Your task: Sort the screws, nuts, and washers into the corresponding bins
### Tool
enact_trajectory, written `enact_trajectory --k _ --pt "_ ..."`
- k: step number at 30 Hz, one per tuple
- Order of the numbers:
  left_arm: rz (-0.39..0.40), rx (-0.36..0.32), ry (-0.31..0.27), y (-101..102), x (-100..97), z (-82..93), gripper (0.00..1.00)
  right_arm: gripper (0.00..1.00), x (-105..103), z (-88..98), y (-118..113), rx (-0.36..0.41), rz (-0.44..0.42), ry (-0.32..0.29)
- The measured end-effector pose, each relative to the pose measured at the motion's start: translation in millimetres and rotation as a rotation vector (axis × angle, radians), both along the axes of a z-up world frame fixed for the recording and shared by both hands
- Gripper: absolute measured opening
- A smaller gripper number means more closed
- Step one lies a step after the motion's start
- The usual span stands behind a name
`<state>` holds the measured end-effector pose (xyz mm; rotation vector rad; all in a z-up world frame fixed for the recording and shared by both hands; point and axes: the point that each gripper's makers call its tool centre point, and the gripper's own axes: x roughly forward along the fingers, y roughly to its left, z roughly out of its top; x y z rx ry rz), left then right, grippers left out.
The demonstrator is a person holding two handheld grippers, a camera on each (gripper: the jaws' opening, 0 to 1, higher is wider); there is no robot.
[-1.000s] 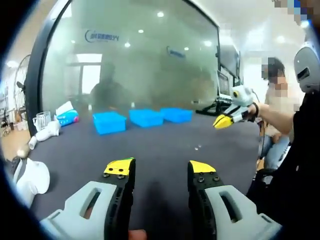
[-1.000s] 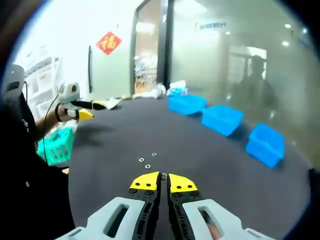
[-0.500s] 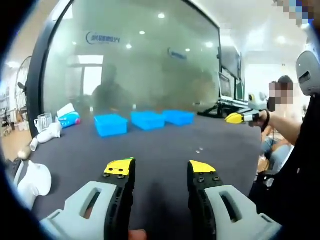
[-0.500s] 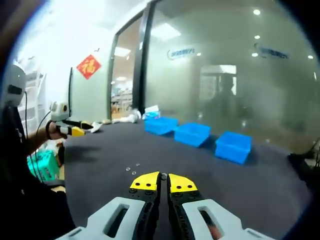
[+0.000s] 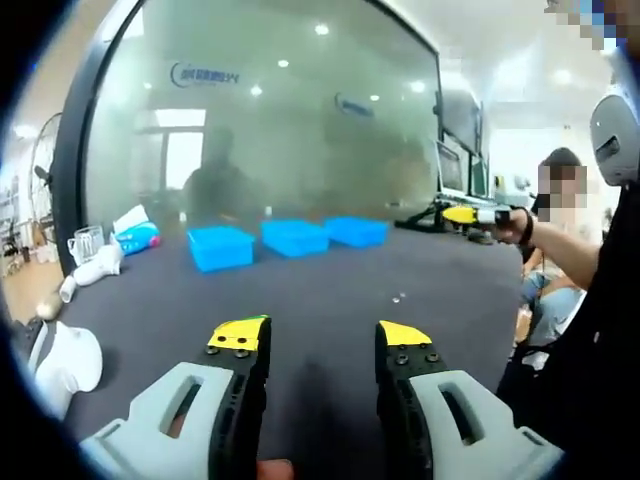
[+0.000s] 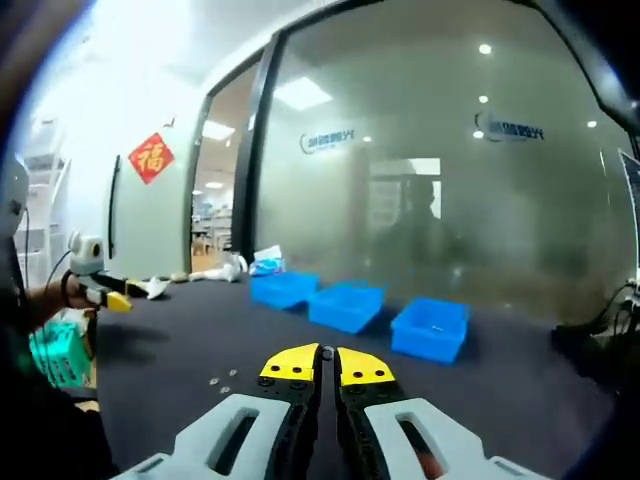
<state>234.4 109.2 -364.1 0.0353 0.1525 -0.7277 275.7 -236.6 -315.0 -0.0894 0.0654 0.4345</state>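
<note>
Dark desk (image 5: 330, 290) before frosted glass: small fasteners (image 6: 222, 377) lie loose mid-surface, three blue bins (image 6: 345, 304) stand in a row beyond. Left hand-held gripper (image 5: 317, 335) jaws parted, empty; right hand-held gripper (image 6: 327, 364) jaws pressed together.

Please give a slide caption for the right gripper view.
Shut right gripper above dark table, three blue bins ahead.

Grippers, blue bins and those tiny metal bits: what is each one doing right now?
left gripper: open, holding nothing, above the table.
right gripper: shut; whether it holds anything is hard to tell.
blue bins: three in a row, tops open, contents unseen.
small metal parts: loose on the dark table, unsorted.
</note>
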Motion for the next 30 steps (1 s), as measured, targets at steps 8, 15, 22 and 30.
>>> enact_trajectory --k 8,15,22,30 --pt "0.0 -0.003 0.013 2 2.4 -6.0 0.41 0.03 62 18.1 -15 0.019 -0.039 0.003" --pt "0.007 -0.018 0.021 4 4.3 -9.8 0.41 0.03 110 23.5 -29 0.065 -0.092 0.023" --pt "0.013 -0.021 0.017 7 4.9 -8.3 0.41 0.03 157 24.7 -45 0.0 -0.167 0.031" --pt "0.013 -0.026 0.006 4 5.7 -3.5 0.41 0.03 201 3.3 -46 -0.067 -0.175 0.133"
